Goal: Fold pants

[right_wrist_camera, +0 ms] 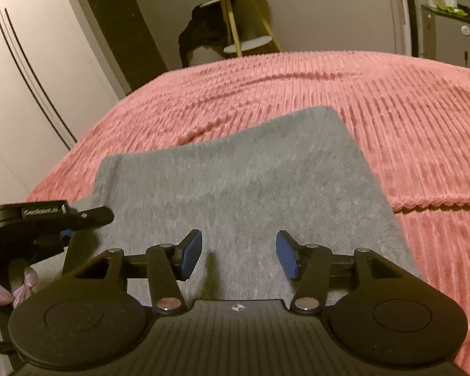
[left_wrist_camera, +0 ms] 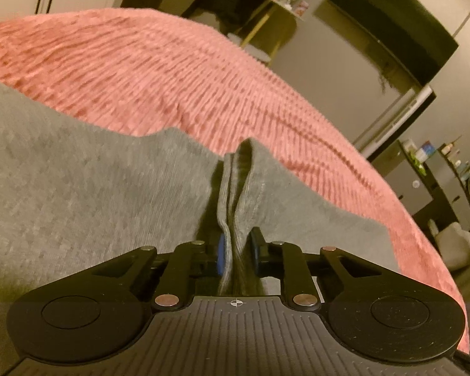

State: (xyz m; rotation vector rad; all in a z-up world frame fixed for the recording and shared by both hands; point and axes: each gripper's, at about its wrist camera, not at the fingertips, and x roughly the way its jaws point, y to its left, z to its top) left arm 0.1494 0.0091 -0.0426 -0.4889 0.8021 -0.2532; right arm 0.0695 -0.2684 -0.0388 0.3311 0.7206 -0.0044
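The left gripper point(left_wrist_camera: 237, 252) is pinched nearly closed, its blue pads point(left_wrist_camera: 220, 252) squeezing a raised ridge of grey fabric that stands up between them. That's the grey pants point(left_wrist_camera: 78, 188), lying flat on the pink ribbed bedspread point(left_wrist_camera: 172, 72), with the gathered fold running away from the jaws toward the cloth's far edge.

Over on the right gripper point(right_wrist_camera: 238, 258), the jaws stand about halfway apart, blue pads point(right_wrist_camera: 191, 255) on either side of bare grey cloth. Nothing is between them; they hang just above the pants point(right_wrist_camera: 250, 172), and whether the tips brush the fabric is hard to say. From this side the left gripper point(right_wrist_camera: 78, 216) pokes in at the left edge, clamped on the pants' left border, with a bit of cloth bunched on top of it.

A hand point(right_wrist_camera: 18, 285) shows at the lower left, only fingertips, the rest cut off by the frame. The near end of the pants is hidden under both gripper bodies. The room behind is dim and smeared: a yellow-legged side table point(right_wrist_camera: 244, 22), something dark slumped beside it that cannot be made out, and white wardrobe doors point(right_wrist_camera: 25, 72) to the left.
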